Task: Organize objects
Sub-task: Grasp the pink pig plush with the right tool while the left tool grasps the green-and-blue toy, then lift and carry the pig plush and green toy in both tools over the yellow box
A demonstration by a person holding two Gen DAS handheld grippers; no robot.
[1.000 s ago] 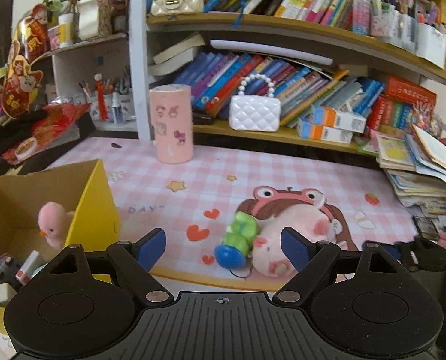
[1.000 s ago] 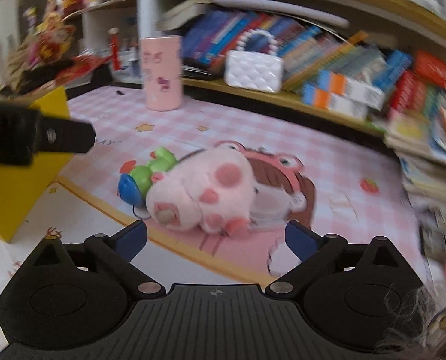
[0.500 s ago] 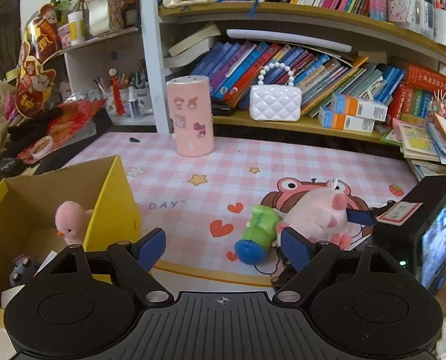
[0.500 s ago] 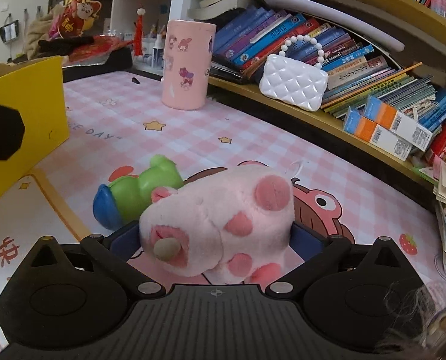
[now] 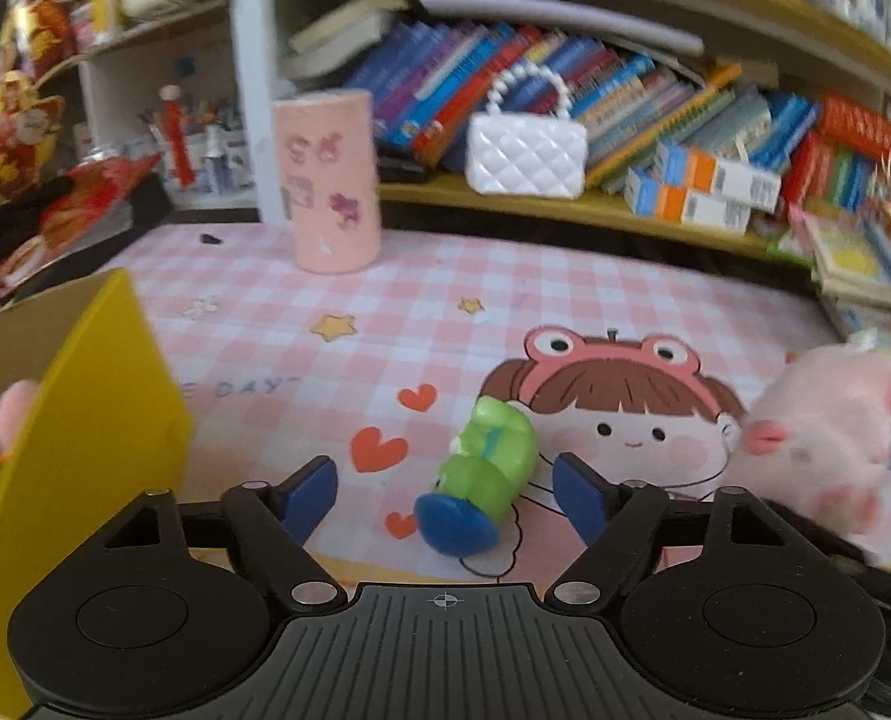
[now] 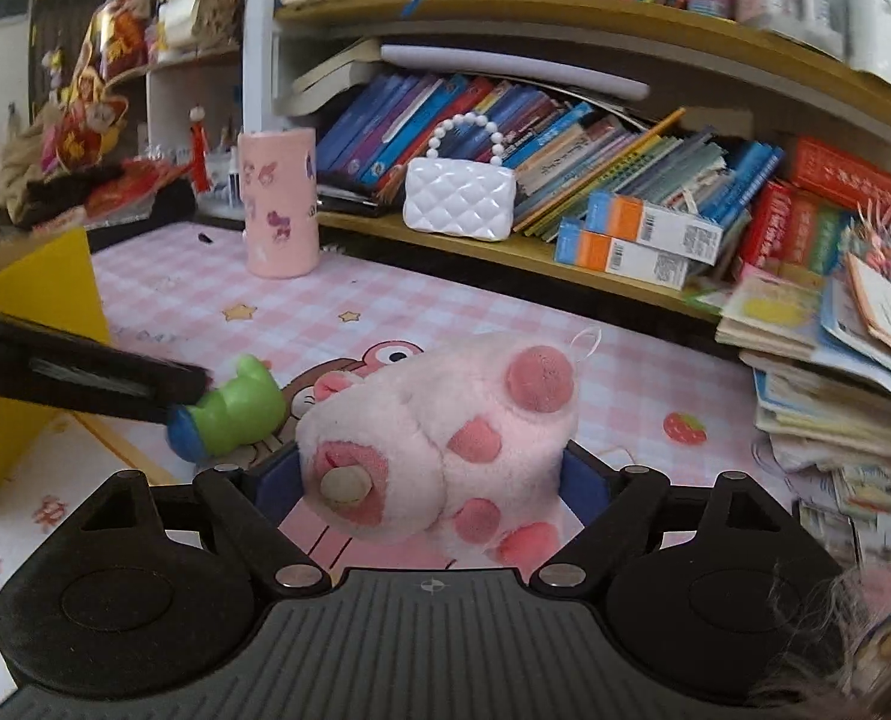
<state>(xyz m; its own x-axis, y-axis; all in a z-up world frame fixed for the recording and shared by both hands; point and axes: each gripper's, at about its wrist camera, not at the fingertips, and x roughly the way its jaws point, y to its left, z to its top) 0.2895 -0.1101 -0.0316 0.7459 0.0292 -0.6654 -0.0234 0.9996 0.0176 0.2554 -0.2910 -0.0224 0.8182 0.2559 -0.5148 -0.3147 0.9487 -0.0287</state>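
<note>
My right gripper (image 6: 430, 483) is shut on a pink plush pig (image 6: 439, 426) and holds it above the pink checked mat (image 6: 445, 312); the pig also shows at the right of the left wrist view (image 5: 823, 426). A green toy with a blue base (image 5: 481, 474) lies on the mat between the open fingers of my left gripper (image 5: 445, 489), not gripped; it also shows in the right wrist view (image 6: 229, 414). A yellow box (image 5: 79, 420) stands at the left with a pink plush chick (image 5: 10, 414) inside.
A pink cylinder container (image 5: 328, 180) stands at the back of the mat. A shelf holds books and a white quilted purse (image 5: 526, 150). Stacked books and papers (image 6: 835, 360) lie at the right. Red packets (image 5: 67, 210) lie at the far left.
My right gripper has closed on the plush pig and lifted it to the right. My left gripper has moved forward so the green toy lies between its fingers.
</note>
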